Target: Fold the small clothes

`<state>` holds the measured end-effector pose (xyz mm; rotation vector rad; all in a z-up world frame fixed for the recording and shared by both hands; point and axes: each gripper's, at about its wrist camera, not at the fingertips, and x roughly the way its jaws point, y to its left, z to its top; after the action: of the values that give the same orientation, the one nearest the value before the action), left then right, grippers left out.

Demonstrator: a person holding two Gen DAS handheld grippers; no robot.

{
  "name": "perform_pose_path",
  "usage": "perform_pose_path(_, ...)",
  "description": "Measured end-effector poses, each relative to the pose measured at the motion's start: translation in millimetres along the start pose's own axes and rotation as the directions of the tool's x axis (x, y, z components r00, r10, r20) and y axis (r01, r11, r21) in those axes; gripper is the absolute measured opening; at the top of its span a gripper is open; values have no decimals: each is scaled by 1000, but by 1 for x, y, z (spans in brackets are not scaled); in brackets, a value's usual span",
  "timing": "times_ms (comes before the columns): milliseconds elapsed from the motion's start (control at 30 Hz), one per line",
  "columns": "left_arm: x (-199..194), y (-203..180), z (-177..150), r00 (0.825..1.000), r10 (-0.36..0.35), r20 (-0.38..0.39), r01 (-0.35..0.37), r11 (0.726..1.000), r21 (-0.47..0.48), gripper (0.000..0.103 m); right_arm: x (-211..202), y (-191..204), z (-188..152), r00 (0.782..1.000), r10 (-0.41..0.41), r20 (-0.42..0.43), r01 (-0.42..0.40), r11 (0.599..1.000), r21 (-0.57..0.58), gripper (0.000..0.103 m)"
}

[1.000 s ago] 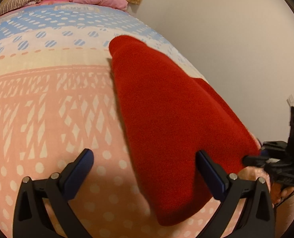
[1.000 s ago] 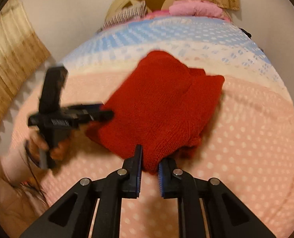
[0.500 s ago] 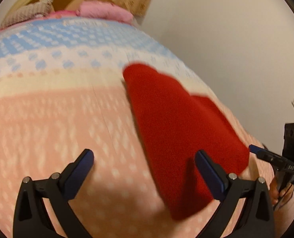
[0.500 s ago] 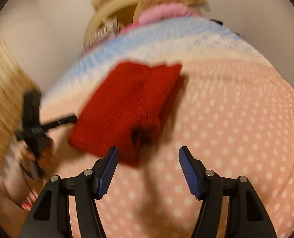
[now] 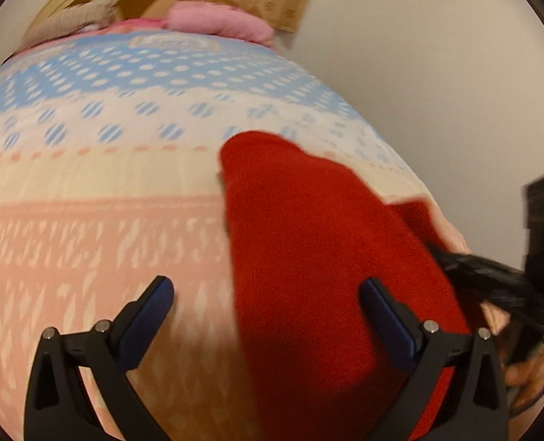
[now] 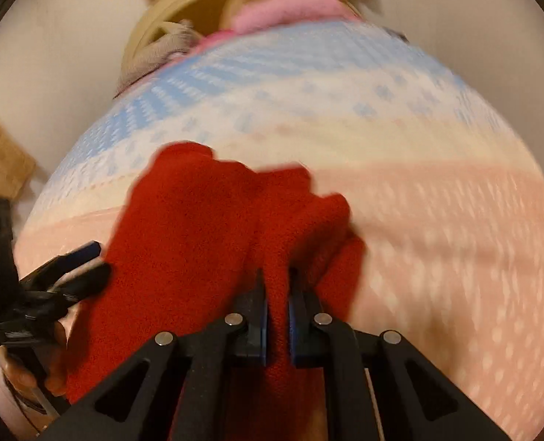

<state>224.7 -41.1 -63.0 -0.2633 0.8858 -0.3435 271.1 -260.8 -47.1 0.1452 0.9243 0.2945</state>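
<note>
writing: none legible
bed cover [image 5: 88, 242]: pink, cream, blue pattern; pink pillow [image 5: 220, 24] at headboard, plain wall
sweater [image 6: 198, 235]: red, lay on cover
right gripper [image 6: 276, 316]: just closed, clenched on sweater fold
left gripper [image 5: 268, 301]: spread wide, empty

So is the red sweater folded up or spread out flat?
Folded: the red sweater lies doubled in layers on the bedspread, and the right gripper pinches a fold.

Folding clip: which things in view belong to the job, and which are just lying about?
In the job:
- red knit garment
- right gripper, jaws shut on it
- left gripper, jaws open

Lying about:
- patterned bedspread
- pink pillow
- striped pillow
</note>
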Motion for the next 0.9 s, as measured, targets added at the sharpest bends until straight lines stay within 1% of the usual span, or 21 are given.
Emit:
perform_pose_path(33,-1,2,-3,1000,5,6,-5,1000,-26,103,-7,5,2,998,46,39,-45,999,-15,8)
perform_pose_path(100,-2,7,-18,999,32,36,-29,995,-91,103,-24,3,5,971,195,139,-195,981,-16,7)
perform_pose_path(133,-3,5,-21,998,45,48,-40,995,-87,103,-24,-2,6,962,226,157,-228,974,0,7)
perform_pose_path(167,-5,0,-21,996,73,54,-70,996,-63,103,-17,-14,6,963,223,150,-230,972,35,7)
perform_pose_path(233,-2,-5,-20,995,90,40,-89,995,-38,103,12,-40,0,983,178,51,-183,974,133,8)
perform_pose_path(267,-1,-6,-21,995,92,37,-91,995,-32,103,26,-55,-8,979,205,-2,-201,961,191,6)
perform_pose_path(300,1,-5,-21,996,87,35,-86,996,-32,103,29,-75,-17,952,303,44,-303,911,280,6)
perform_pose_path(333,2,-4,-21,996,80,32,-79,996,-34,103,28,-93,-21,938,338,71,-339,864,371,6)
perform_pose_path(367,2,-3,-20,997,72,27,-71,997,-37,103,27,-102,-24,938,336,86,-340,846,410,9)
perform_pose_path(433,3,-2,-17,999,48,16,-47,998,-40,103,21,-101,-28,952,293,89,-304,868,392,17)
perform_pose_path(467,-1,3,-14,1000,4,2,-4,999,-33,103,15,-96,-29,958,273,87,-286,880,380,20)
perform_pose_path(500,-5,7,-11,1000,-28,1,28,999,-26,103,5,-92,-30,966,242,89,-257,892,372,28)
perform_pose_path(533,-13,11,-10,999,-42,17,42,999,-19,103,-2,-90,-30,975,202,93,-223,903,367,40)
perform_pose_path(567,-20,12,-9,999,-40,33,41,999,-13,103,-15,-87,-34,985,144,98,-169,919,355,45)
perform_pose_path(600,-32,16,-8,997,-31,65,31,1000,-2,103,-32,-78,-39,989,85,121,-120,941,318,46)
perform_pose_path(633,-37,16,-9,996,-34,78,34,999,2,103,-44,-73,-42,988,62,143,-102,952,288,46)
perform_pose_path(700,-42,13,-10,996,-61,71,60,998,6,103,-66,-55,-52,983,17,185,-59,972,227,46)
perform_pose_path(733,-37,9,-12,997,-64,49,63,998,14,103,-74,-45,-57,979,9,206,-51,978,201,46)
perform_pose_path(800,-25,-1,-22,999,-51,11,50,998,44,103,-81,-34,-71,972,55,228,-95,981,168,46)
perform_pose_path(867,-14,-5,-33,1000,-27,-15,28,998,56,103,-75,-20,-85,978,78,195,-109,982,154,46)
perform_pose_path(900,-12,-3,-34,999,-32,-30,34,998,49,103,-59,-13,-92,989,59,138,-79,985,150,46)
